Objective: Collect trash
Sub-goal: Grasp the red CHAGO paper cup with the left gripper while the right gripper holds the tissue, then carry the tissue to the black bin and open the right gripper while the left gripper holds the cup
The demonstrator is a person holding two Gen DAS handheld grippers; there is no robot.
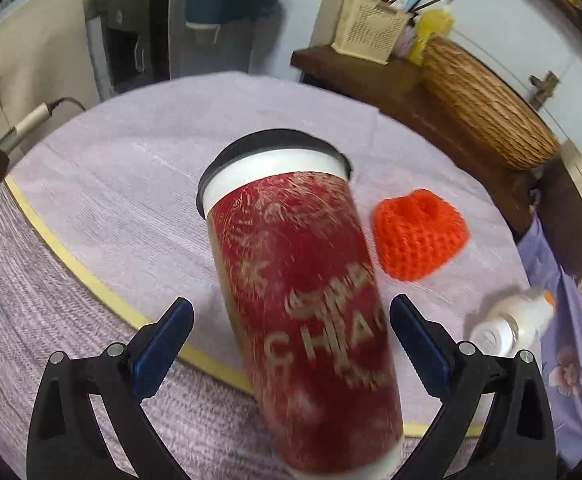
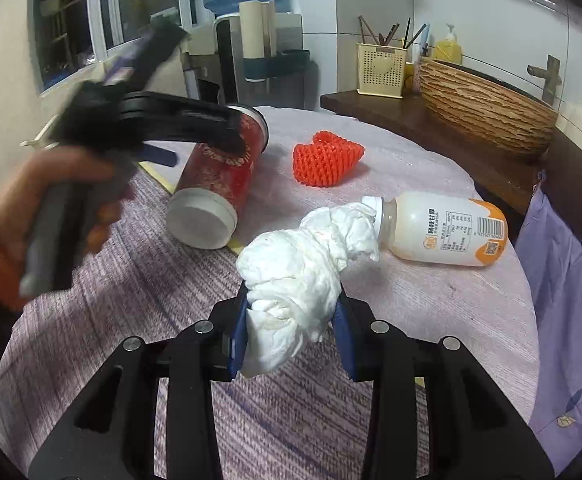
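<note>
A red paper cup (image 1: 307, 288) with a black lid lies on its side on the lavender table; it also shows in the right wrist view (image 2: 219, 176). My left gripper (image 1: 291, 320) is open, its blue pads on either side of the cup with gaps to it; it appears from outside in the right wrist view (image 2: 211, 128), over the cup. My right gripper (image 2: 291, 320) is shut on a crumpled white tissue (image 2: 303, 264), held above the table. An orange foam net (image 1: 419, 232) (image 2: 327, 158) and a white drink bottle (image 1: 511, 320) (image 2: 443, 230) lie on the table.
The round table (image 2: 431, 312) has a yellow strip (image 1: 91, 280) across its cloth. A dark wooden shelf (image 2: 411, 120) behind holds a woven basket (image 2: 487, 108) and a cream utensil holder (image 2: 381, 70). A water dispenser (image 2: 247, 36) stands at the back.
</note>
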